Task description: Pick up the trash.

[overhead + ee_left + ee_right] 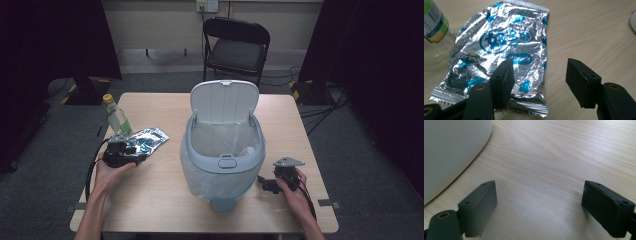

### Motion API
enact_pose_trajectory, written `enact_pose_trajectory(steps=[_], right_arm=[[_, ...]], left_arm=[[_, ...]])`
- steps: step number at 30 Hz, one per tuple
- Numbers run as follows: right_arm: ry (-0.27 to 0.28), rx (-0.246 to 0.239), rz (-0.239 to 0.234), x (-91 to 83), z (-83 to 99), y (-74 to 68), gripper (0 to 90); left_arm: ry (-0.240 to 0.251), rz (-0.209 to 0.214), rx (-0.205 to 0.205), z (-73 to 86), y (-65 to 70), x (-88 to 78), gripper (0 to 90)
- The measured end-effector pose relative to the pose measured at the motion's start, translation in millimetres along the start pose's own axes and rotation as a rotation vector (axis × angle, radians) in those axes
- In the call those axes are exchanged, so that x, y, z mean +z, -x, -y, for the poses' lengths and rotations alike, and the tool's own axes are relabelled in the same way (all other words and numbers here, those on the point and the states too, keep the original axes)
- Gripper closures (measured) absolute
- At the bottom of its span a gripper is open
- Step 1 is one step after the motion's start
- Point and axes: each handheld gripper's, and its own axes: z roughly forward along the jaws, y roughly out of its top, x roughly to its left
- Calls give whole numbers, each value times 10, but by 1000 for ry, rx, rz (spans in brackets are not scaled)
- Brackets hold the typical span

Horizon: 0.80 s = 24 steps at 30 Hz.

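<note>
Fingers [504,82] of the left gripper [540,83] spread, nothing pinched: seen along the left gripper view with one pad over the near end of the foil wrapper [501,50] and the other off its edge above bare table [594,32]. Wrapper flat and crumpled, stretching away from the pads; clear bottle [435,37] standing beyond that first pad, just past the wrapper's far side. Likely lined up so that a closing pinch catches the wrapper's near corner.

Along the right gripper view, fingers [480,207] of the right gripper [540,205] also spread, closing on nothing, only wood grain between them; pale curved wall of the bin [451,150] off past one pad. Probably parked, out of the way.

From the high view, left gripper [125,150] low at the wrapper's [147,139] near end, bottle [116,116] just behind it. Bin [222,160], lid up and liner showing, between the two hands, presumably open to take the rubbish. Right gripper [270,186] resting beside the bin, well apart from the wrapper.
</note>
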Motion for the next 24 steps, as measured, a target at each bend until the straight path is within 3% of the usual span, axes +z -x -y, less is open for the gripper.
enact_pose_trajectory(steps=[2, 4, 8, 10, 15, 19, 20, 21, 24], right_arm=[[-1, 0, 2, -1, 0, -1, 118], [-1, 1, 2, -1, 0, -1, 118], [0, 0, 1, -1, 2, -1, 120], [-1, -7, 1, -6, 5, 0, 120], [-1, -7, 1, -6, 5, 0, 120], [-1, -7, 1, -6, 5, 0, 120], [-1, -7, 0, -6, 5, 0, 120], [-1, -7, 0, -5, 5, 1, 119], [-1, -7, 0, -5, 5, 0, 119]], left_arm=[[-38, 0, 21, 26, 3, 46, 391], [-54, -26, 39, 54, 13, 81, 390], [-51, -43, 41, 58, 23, 104, 397], [-47, -91, 80, 66, 71, 123, 414], [-48, -93, 68, 64, 72, 124, 415], [-44, -105, 59, 53, 34, 112, 558], [-45, -96, 62, 51, 39, 111, 565], [-37, -92, 65, 55, 48, 114, 640], [-28, -84, 55, 53, 44, 125, 745]])
